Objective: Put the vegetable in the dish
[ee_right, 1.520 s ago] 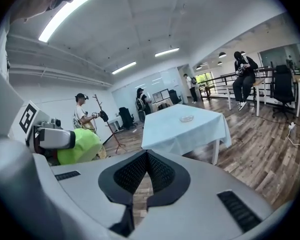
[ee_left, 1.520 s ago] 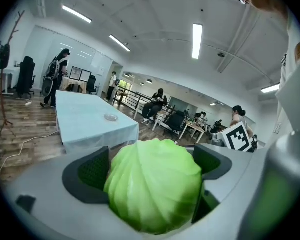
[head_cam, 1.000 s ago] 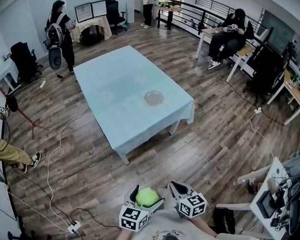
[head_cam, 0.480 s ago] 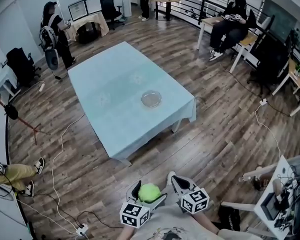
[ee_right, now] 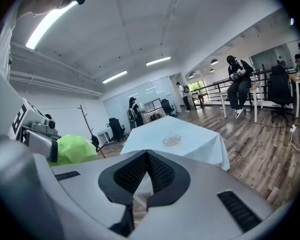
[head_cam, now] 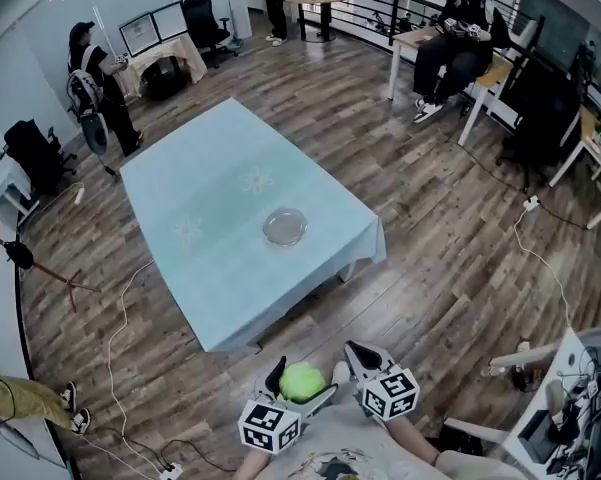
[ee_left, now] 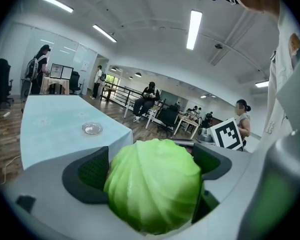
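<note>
A round green cabbage (ee_left: 152, 184) fills the jaws of my left gripper (head_cam: 298, 383), which is shut on it near the bottom of the head view; the cabbage (head_cam: 300, 380) shows there as a light green ball. My right gripper (head_cam: 354, 358) hangs just to its right, jaws pressed together with nothing between them (ee_right: 146, 171). The cabbage (ee_right: 75, 149) also shows at the left of the right gripper view. A clear glass dish (head_cam: 284, 226) sits on the light blue table (head_cam: 210, 198), well ahead of both grippers. The dish (ee_left: 92, 129) (ee_right: 171, 140) is empty.
Wooden floor lies between me and the table's near edge (head_cam: 280, 313). Cables (head_cam: 115, 318) trail over the floor at the left. A person (head_cam: 90, 88) stands beyond the table's far left; another sits at a desk (head_cam: 460, 28) at the back right. A desk corner (head_cam: 570, 398) is at my right.
The table and dish have shifted left and lower in the head view as the viewpoint moved closer. Both grippers keep their place, the left still holding the cabbage.
</note>
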Action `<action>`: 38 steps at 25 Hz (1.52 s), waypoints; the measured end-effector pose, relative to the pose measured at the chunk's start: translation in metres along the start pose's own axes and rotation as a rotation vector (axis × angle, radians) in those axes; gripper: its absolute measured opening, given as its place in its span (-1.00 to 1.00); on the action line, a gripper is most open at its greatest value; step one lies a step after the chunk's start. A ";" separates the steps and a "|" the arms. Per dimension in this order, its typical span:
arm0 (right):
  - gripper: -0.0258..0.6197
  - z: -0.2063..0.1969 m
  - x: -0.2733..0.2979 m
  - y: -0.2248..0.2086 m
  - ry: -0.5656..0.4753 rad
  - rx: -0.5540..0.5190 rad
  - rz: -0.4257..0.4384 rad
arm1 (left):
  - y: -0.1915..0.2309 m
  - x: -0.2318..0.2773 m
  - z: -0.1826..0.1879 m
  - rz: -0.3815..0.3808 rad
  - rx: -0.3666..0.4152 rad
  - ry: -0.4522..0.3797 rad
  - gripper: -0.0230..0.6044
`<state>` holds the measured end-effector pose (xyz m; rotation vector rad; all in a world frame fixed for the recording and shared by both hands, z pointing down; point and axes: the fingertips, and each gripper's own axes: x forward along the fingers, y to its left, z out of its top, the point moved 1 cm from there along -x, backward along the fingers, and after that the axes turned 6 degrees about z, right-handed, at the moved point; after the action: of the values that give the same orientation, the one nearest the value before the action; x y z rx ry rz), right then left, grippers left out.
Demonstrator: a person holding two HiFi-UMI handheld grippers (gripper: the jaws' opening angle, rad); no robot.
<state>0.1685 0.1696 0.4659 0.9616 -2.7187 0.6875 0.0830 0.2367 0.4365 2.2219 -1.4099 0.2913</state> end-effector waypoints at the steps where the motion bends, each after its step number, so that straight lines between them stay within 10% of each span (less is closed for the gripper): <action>1: -0.86 0.004 0.004 -0.008 0.003 -0.002 0.001 | 0.001 0.009 0.005 0.001 -0.006 0.001 0.79; 26: -0.86 0.027 0.053 -0.101 0.107 -0.062 0.079 | 0.036 0.130 0.047 0.074 -0.074 0.054 0.79; 38: -0.86 0.095 0.167 -0.114 0.079 -0.086 0.042 | 0.143 0.162 0.114 0.060 -0.035 0.014 0.79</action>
<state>0.1104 -0.0460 0.4757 0.8427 -2.6823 0.5964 0.0180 0.0011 0.4490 2.1484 -1.4646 0.2999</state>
